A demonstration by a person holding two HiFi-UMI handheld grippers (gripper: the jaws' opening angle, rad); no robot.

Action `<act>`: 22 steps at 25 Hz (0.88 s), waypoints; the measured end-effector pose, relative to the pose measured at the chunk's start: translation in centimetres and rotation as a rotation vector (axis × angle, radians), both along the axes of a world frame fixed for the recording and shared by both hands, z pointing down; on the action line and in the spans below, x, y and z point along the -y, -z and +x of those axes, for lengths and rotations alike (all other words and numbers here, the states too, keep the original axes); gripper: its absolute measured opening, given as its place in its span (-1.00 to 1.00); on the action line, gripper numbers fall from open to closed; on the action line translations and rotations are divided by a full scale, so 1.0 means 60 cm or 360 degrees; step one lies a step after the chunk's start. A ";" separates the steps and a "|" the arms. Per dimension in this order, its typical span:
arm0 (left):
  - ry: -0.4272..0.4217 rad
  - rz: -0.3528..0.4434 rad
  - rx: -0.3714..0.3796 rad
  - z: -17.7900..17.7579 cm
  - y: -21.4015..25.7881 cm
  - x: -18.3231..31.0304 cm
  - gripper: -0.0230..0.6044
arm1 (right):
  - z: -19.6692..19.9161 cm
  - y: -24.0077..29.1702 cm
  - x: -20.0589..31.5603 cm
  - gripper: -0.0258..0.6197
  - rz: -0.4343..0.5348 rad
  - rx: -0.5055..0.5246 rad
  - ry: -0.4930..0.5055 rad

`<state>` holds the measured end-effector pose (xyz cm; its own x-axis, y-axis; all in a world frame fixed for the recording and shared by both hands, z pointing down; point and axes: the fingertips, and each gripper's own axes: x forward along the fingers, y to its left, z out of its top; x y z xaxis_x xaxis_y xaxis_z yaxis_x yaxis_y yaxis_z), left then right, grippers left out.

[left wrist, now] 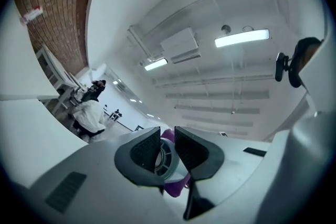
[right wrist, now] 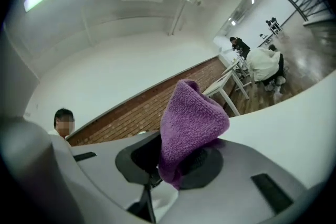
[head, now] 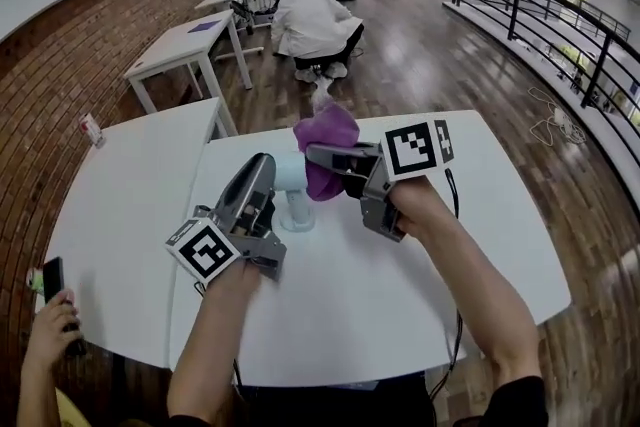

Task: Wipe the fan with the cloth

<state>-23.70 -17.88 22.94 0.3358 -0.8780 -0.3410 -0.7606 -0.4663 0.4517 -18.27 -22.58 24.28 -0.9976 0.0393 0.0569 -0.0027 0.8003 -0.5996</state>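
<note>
I was at the wiping step itself, with the tool brought up to the work but contact only partly made. The small white plastic fan [head: 296, 207] stood upright on its round base near the middle of the white desk [head: 420, 295], between my two tools. My right hand-held gripper [right wrist: 169, 157] was pinching the purple terry cloth [right wrist: 191, 118], which bunched up out of its jaws. In the head view the cloth hung against the far, upper side of the fan's head, though I could not tell how firmly it pressed. My left hand-held gripper [left wrist: 167, 148] had come in from the near side. Its jaws were spread only slightly, and the fan's round grille showed in the narrow gap between them. I saw no pad pressing on it, so I judged that hand to be holding nothing. As I read it, the next move called for steadying the fan with the left tool, since a light fan on a small base would likely slide or tip under a push. Then the cloth needed dragging across the grille and housing with gentle, even pressure.
</note>
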 end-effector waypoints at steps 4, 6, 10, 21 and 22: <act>-0.0218 -0.0014 0.0029 -0.005 0.007 0.018 -0.68 | 0.017 -0.001 -0.036 -0.71 -0.0143 0.0064 0.0012; -0.0209 -0.0020 0.0074 -0.008 0.012 0.022 -0.68 | 0.026 -0.003 -0.053 -0.71 -0.0103 0.0031 0.0034; -0.0071 0.0036 0.0156 -0.003 0.020 -0.010 -0.68 | 0.061 0.011 -0.025 -0.71 0.0074 0.0032 -0.0113; -0.0125 0.0141 0.0233 0.012 0.014 -0.017 -0.68 | 0.013 -0.005 -0.112 -0.71 0.0495 0.0046 -0.0079; -0.0133 0.0146 0.0246 0.015 0.014 -0.017 -0.68 | 0.015 -0.032 -0.113 -0.71 0.0475 0.0016 -0.0073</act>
